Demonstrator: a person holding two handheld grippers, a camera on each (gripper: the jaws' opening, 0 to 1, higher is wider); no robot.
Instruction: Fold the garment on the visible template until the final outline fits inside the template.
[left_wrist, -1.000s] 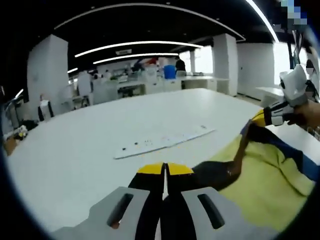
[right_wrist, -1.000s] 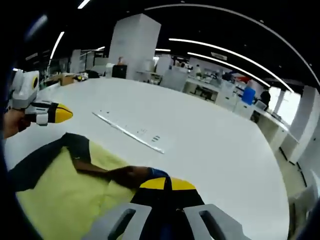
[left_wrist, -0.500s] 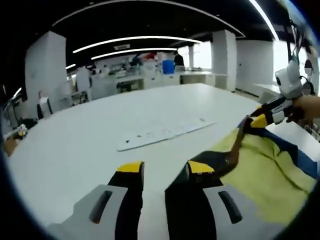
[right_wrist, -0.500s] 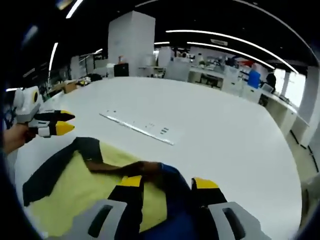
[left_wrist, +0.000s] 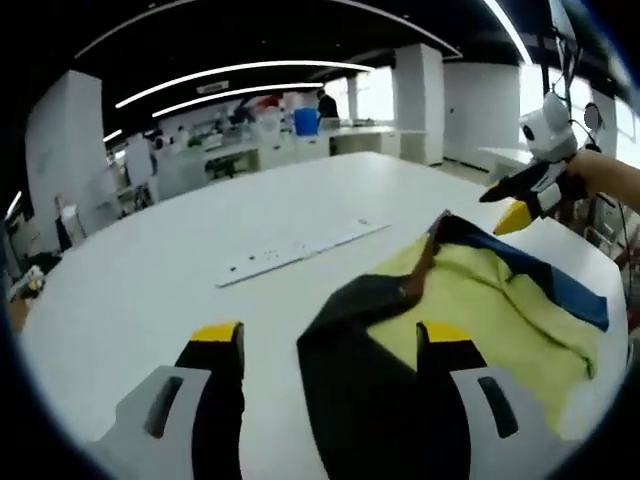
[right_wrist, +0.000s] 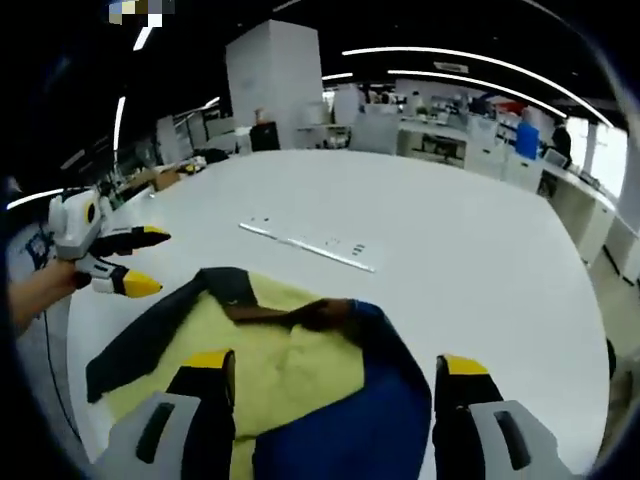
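Left tongs (left_wrist: 330, 345) and right tongs (right_wrist: 335, 375), each with two black jaws tipped in yellow on pale grey plastic mounts with dark oval slots, hand-held

I'm seeing a shirt (right_wrist: 290, 370) in yellow with navy and bright blue panels, lying on a white table (right_wrist: 450, 250); at twelve o'clock, a white strip (left_wrist: 290, 250) is showing small dark marks.

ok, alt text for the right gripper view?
A yellow garment with dark and blue sleeves lies crumpled on a white table, between the open right gripper's yellow-tipped jaws. The left gripper, open, hovers at its far edge; a pale flat strip lies beyond.
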